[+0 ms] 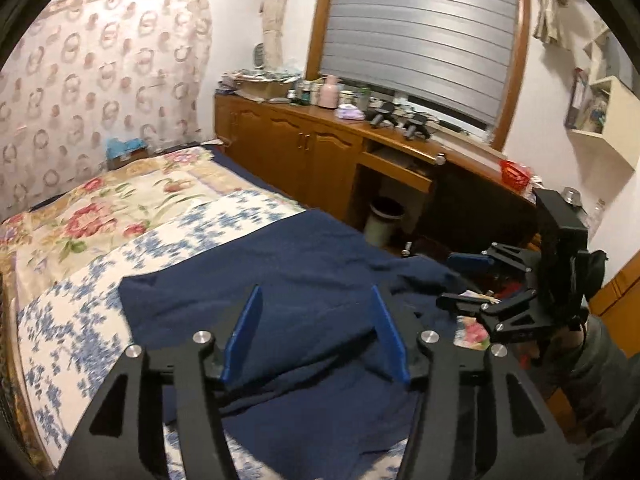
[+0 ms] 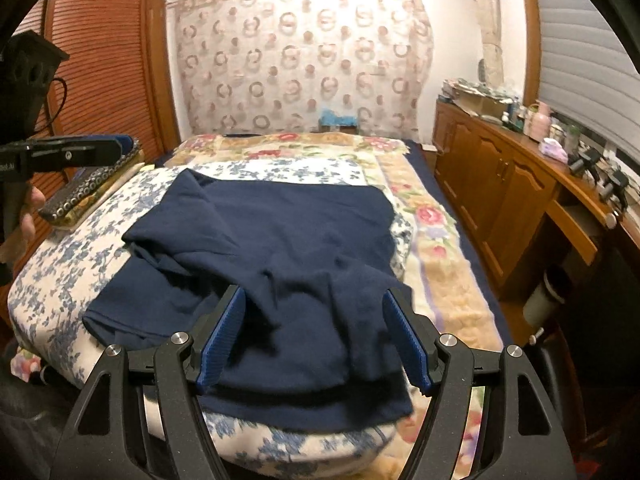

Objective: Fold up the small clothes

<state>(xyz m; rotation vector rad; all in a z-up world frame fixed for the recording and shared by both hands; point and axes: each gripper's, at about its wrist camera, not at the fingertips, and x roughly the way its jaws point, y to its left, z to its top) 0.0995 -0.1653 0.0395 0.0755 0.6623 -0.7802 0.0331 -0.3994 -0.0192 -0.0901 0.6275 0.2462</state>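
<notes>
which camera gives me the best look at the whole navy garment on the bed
The right wrist view: the navy garment shows almost whole, rumpled, on the bed. The left wrist view shows only part of it, cut off by the left gripper.

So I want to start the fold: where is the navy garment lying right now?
The navy garment lies spread on the blue-flowered cover at the near end of the bed, central in both wrist views, under the open right gripper.

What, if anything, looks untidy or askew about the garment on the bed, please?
The navy garment is rumpled: its far edge lies flat, but the near part is bunched into folds and a sleeve is crumpled on the left. Both grippers are open, holding nothing.
</notes>
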